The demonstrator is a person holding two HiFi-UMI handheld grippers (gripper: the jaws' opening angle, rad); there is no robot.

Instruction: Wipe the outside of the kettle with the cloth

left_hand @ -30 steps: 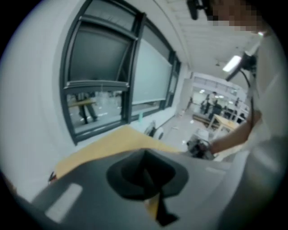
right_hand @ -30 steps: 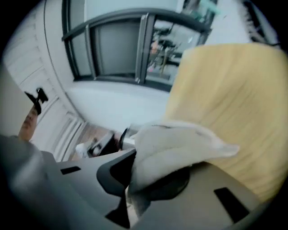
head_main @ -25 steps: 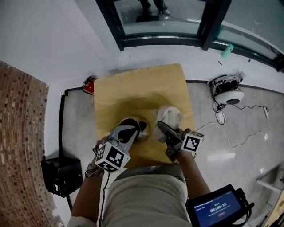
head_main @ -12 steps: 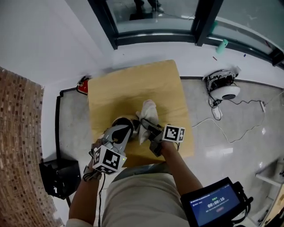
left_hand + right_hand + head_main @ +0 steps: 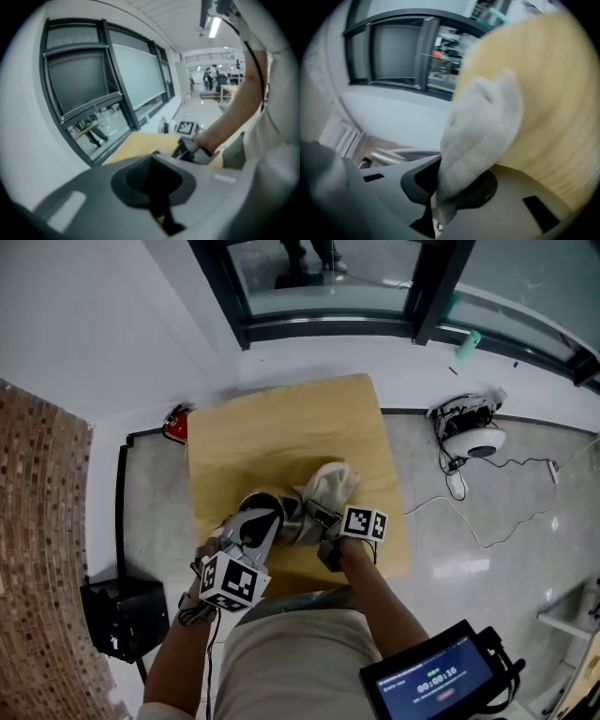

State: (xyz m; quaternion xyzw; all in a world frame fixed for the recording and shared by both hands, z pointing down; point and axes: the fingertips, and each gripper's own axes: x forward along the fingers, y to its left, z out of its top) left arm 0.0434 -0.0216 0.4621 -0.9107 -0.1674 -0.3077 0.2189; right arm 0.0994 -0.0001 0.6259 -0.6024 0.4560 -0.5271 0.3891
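A shiny metal kettle (image 5: 281,503) stands near the front edge of the wooden table (image 5: 272,427). From the left, my left gripper (image 5: 265,521) reaches onto it. In the left gripper view the jaws of this gripper (image 5: 161,218) are drawn together on a thin dark part, and the kettle itself is hidden. My right gripper (image 5: 314,517) is shut on a white cloth (image 5: 333,482), which bunches up against the kettle's right side. The right gripper view shows the cloth (image 5: 483,126) rising out of the closed jaws of that gripper (image 5: 436,220).
A white round device with cables (image 5: 469,432) lies on the floor to the right, a black box (image 5: 122,615) at lower left. A red object (image 5: 175,425) sits by the table's back left corner. Beyond the table runs a dark window frame (image 5: 328,324); a brick wall (image 5: 37,549) stands at left.
My right gripper has carried the cloth down and leftward, from beside the kettle to against its right side. The left gripper has stayed on the kettle.
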